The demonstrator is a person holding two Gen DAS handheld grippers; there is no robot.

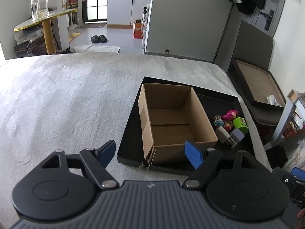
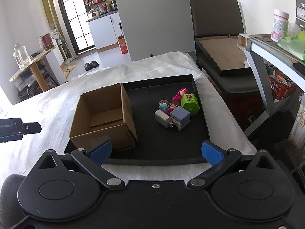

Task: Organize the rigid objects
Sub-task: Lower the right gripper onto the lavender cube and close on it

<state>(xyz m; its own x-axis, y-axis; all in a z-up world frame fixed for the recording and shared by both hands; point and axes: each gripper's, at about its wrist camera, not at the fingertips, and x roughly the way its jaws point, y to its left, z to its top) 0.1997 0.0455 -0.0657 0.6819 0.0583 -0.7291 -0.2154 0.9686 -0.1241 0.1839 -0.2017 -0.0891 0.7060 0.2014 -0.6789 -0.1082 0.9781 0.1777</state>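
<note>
An open, empty cardboard box (image 1: 171, 122) (image 2: 103, 114) stands in the left part of a shallow black tray (image 1: 131, 133) (image 2: 162, 145) on a white-covered bed. To its right in the tray lies a small pile: a white plug adapter (image 2: 162, 117), a lavender cube (image 2: 180, 117), a green cube (image 2: 189, 103), a pink toy (image 2: 181, 93) and small figurines (image 2: 164, 106); the pile also shows in the left wrist view (image 1: 231, 126). My left gripper (image 1: 150, 152) is open and empty before the box's near wall. My right gripper (image 2: 156, 152) is open and empty over the tray's near edge.
The bed's white cover (image 1: 66, 99) stretches left of the tray. A dark chair with a shallow box on its seat (image 2: 223, 55) stands right of the bed. A shelf with a jar (image 2: 280, 26) is at far right. A round gold-edged table with glass jars (image 1: 40, 17) stands at far left.
</note>
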